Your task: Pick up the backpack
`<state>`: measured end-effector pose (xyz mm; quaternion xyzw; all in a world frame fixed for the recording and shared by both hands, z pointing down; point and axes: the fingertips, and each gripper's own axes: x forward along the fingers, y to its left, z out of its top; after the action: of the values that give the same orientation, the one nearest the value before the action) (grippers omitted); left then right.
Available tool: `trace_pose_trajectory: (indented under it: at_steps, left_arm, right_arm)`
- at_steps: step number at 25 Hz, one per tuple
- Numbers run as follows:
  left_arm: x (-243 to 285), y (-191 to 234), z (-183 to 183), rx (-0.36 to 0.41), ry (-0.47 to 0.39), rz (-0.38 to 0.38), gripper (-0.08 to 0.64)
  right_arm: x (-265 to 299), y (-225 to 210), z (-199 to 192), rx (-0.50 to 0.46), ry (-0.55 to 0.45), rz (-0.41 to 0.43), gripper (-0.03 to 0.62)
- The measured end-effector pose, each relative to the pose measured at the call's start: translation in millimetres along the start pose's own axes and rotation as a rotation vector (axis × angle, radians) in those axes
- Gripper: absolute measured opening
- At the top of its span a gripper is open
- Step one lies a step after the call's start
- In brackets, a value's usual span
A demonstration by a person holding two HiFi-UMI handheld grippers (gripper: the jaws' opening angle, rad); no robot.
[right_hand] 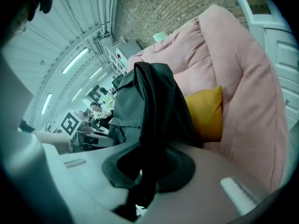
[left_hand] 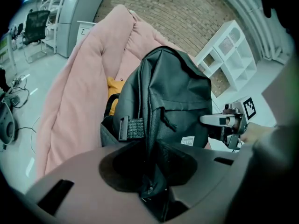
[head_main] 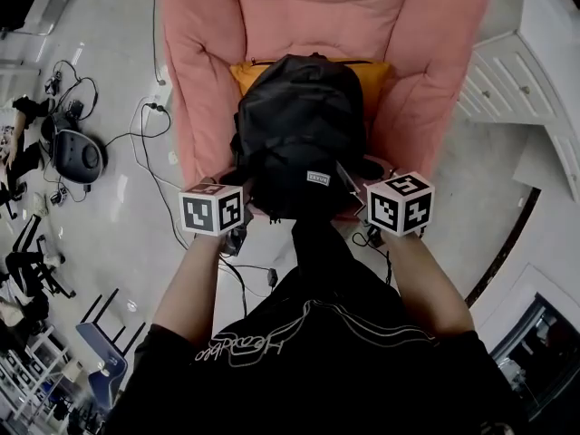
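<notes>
The black backpack [head_main: 299, 134] stands upright at the front of the seat of a pink armchair [head_main: 199, 71], just above the middle of my head view. I cannot tell whether its base touches the seat or hangs just clear of it.

My left gripper [head_main: 231, 229] is at the bag's 7 o'clock. In the left gripper view its jaws are clenched on a fold of the bag's dark fabric [left_hand: 152, 190], just below a webbing strap with a buckle [left_hand: 133, 129].

My right gripper [head_main: 376, 225] is at the bag's 4 o'clock. In the right gripper view its jaws pinch a hanging band of the bag's black material [right_hand: 140, 190].

A yellow cushion [head_main: 249, 72] lies against the chair back at the bag's 12 o'clock, its corners showing on both sides. The chair's padded arms flank the bag at 9 and 3 o'clock. On the grey floor, black cables [head_main: 145, 134] trail at 9 o'clock. A white cabinet [head_main: 507, 80] with drawers stands at 2 o'clock.
</notes>
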<state>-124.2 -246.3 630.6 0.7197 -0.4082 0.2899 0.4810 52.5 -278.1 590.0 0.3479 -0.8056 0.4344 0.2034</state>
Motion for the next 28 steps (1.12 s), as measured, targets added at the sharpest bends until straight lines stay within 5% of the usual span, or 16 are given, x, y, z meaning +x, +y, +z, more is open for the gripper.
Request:
trace_pose_trajectory:
  at_steps: [14, 28]
  left_arm:
    - [-120, -69, -13, 0.079, -0.185, -0.006, 0.081]
    - [-246, -154, -80, 0.102, -0.308, -0.093, 0.080]
  right_arm:
    - [-103, 96, 13, -0.206, -0.168, 0.033, 0.049]
    - [-227, 195, -27, -0.259, -0.264, 0.037, 0.049]
